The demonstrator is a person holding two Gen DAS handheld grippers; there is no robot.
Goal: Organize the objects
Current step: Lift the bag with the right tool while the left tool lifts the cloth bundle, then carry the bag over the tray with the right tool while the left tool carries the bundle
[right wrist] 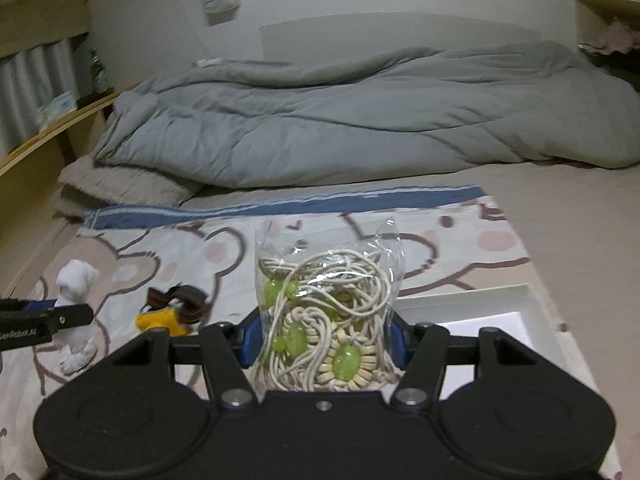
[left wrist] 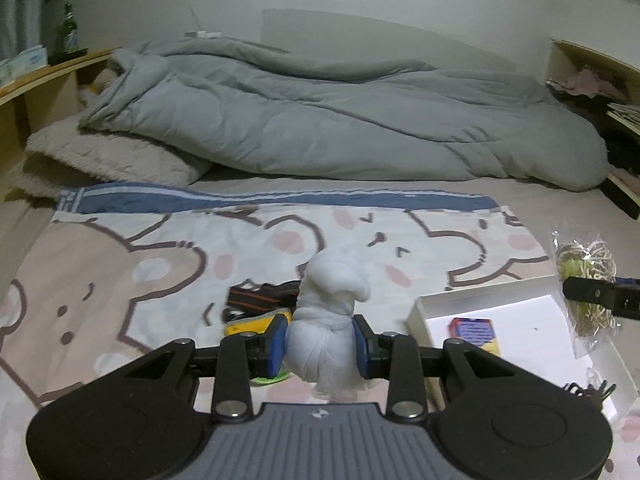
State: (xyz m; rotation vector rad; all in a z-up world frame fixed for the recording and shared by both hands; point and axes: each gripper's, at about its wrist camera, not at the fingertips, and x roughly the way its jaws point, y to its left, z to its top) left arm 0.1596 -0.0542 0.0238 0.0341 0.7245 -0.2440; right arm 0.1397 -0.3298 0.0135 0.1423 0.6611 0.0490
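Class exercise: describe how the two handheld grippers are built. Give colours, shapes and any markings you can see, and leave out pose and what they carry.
Both the left gripper and right gripper have matte black bodies with two rounded lobes, angular black linkage arms joined by silver bolts, and blue finger pads. The left one's centre plate is ribbed grey with a small logo. White lettering runs along its finger in the right wrist view. No cables or sleeves show.

A rumpled grey duvet [left wrist: 340, 120] lies across the far half of the bed, its left end resting on a beige fleecy blanket [left wrist: 108, 160]. On the wooden shelf [left wrist: 44, 76] at far left stands a green bottle [left wrist: 69, 34] beside tissue packs [left wrist: 28, 60].
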